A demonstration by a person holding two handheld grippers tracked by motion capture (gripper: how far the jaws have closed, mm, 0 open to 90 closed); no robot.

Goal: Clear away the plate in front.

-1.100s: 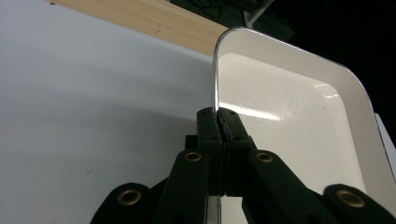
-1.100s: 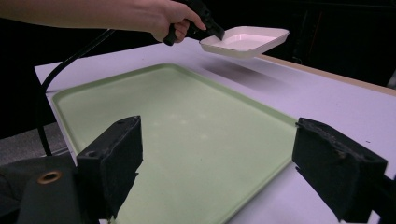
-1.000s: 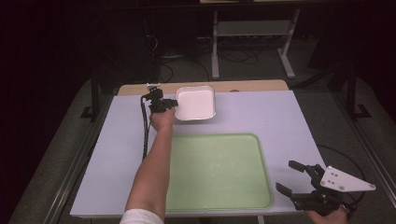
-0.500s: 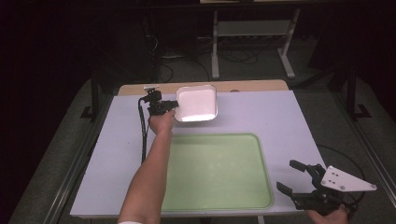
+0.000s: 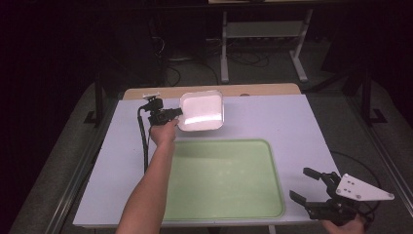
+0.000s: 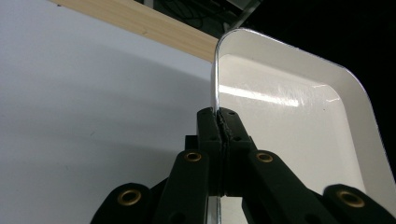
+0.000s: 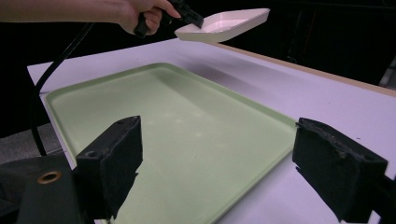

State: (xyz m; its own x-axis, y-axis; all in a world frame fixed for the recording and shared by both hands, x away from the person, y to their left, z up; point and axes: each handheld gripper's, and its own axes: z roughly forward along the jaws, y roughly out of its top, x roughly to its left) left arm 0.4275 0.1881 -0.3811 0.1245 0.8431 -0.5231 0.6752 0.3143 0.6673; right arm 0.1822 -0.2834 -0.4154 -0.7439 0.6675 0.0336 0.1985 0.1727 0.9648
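Note:
A white rectangular dish (image 5: 201, 111) hangs in the air above the far part of the table, tilted. My left gripper (image 5: 176, 112) is shut on its left rim; in the left gripper view the two jaws pinch the thin edge of the dish (image 6: 299, 116) at the left gripper's tips (image 6: 222, 122). In the right gripper view the lifted dish (image 7: 224, 24) shows above the table, held by the hand. A pale green tray (image 5: 221, 179) lies flat on the near middle of the table. My right gripper (image 5: 307, 185) stands open just off the tray's right corner, with nothing between its jaws.
The table has a pale lilac top (image 5: 292, 122) with a wooden strip (image 5: 253, 90) along its far edge. A black cable (image 5: 144, 141) trails from the left gripper beside the forearm. Metal stand legs (image 5: 263, 34) and cables lie on the dark floor beyond.
The left gripper has lifted the white dish off the table and carried it slightly nearer, toward the green tray. The right gripper has barely moved.

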